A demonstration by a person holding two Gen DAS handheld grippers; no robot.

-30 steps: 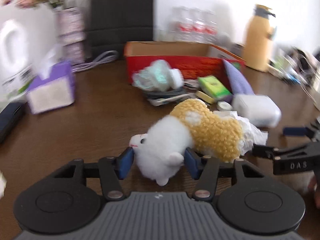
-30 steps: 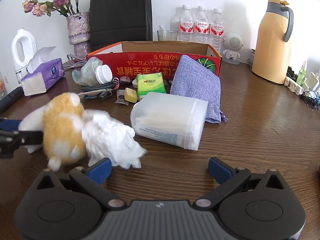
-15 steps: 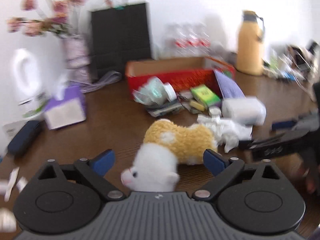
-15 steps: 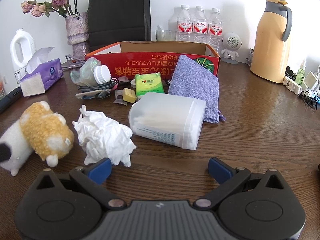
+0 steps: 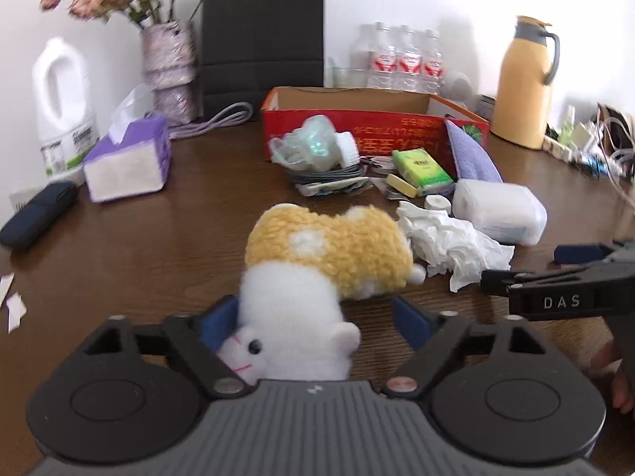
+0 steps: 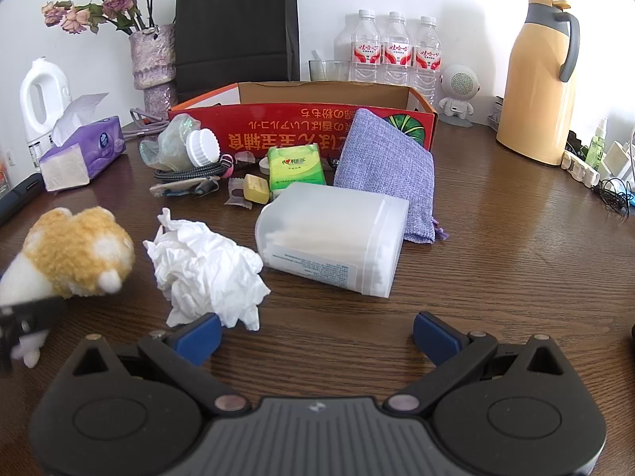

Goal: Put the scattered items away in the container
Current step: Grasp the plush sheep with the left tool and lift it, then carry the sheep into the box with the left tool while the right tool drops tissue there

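Note:
A yellow-and-white plush toy (image 5: pixel 329 254) lies on the brown table, its white head toward the left wrist camera. My left gripper (image 5: pixel 313 317) straddles that head; its jaws are closing but still wide, the right pad clear of the fur. The toy (image 6: pixel 75 254) also shows at the left of the right wrist view. My right gripper (image 6: pixel 317 335) hovers open and empty just behind a crumpled white tissue (image 6: pixel 206 261). The red cardboard box (image 6: pixel 301 139) stands open at the back. Before it lie a clear swab box (image 6: pixel 333 246), purple cloth (image 6: pixel 389 166) and green packet (image 6: pixel 295 168).
A purple tissue box (image 6: pixel 79 154), white jug (image 6: pixel 39 99) and flower vase (image 6: pixel 152 59) stand at the left. A yellow thermos (image 6: pixel 539 79), power strip and cables crowd the right. Three water bottles and a black bag sit behind the box. A dark case (image 5: pixel 35 214) lies far left.
My left gripper let go of the plush toy's head and opened wide. The toy came to rest on the table, left of the tissue. The right gripper kept still.

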